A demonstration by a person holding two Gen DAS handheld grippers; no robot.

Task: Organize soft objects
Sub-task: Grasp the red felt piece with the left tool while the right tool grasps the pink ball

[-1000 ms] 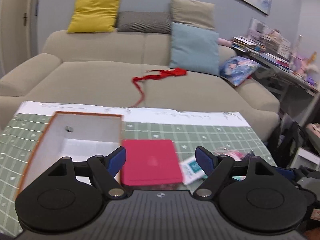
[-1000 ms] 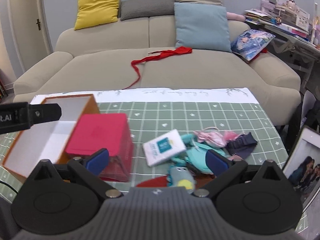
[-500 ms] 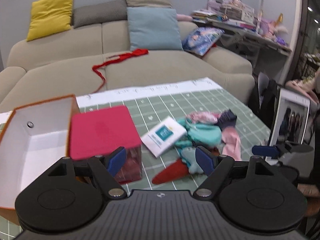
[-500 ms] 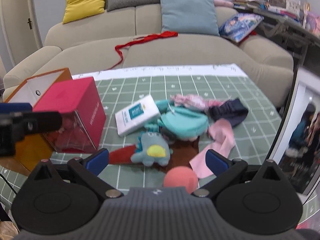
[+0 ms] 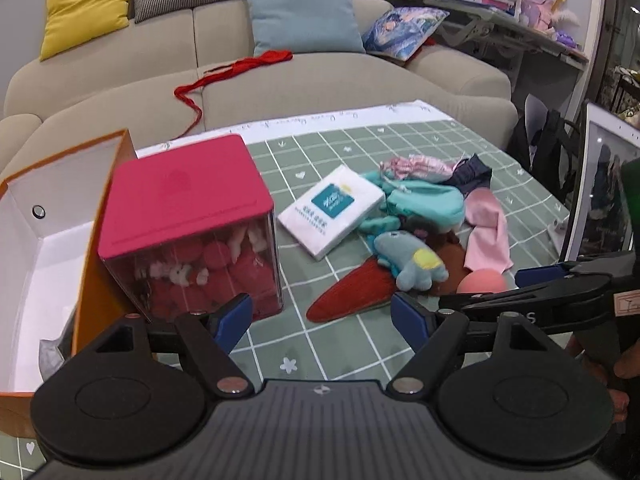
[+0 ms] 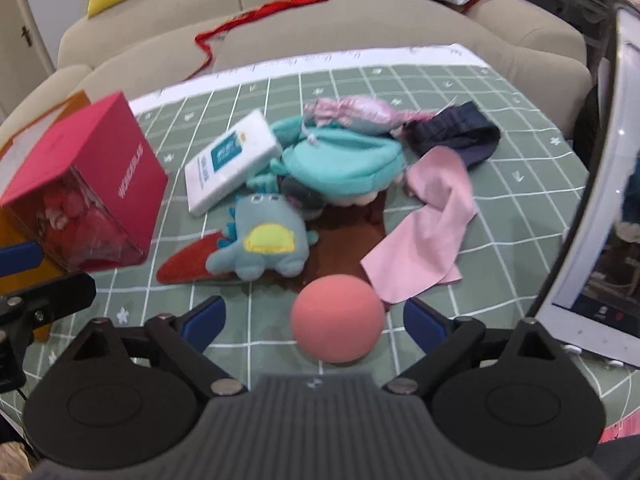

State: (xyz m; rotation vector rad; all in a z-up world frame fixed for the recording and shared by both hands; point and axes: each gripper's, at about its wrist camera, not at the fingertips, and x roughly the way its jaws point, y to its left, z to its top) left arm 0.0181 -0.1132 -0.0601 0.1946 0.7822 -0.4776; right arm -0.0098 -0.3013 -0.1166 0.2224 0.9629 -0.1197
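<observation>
My right gripper [image 6: 314, 320] is spread, jaws just narrowing, flanking the pink ball [image 6: 337, 317]; the dinosaur plush [image 6: 264, 242] lies head toward upper frame. Left gripper [image 5: 322, 316] spread, empty.

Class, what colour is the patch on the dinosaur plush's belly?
Yellow, on the dinosaur plush; right wrist view shows it best.

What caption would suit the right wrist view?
Open right gripper above a pink ball, beside a blue plush dinosaur on the green checked tablecloth.
</observation>
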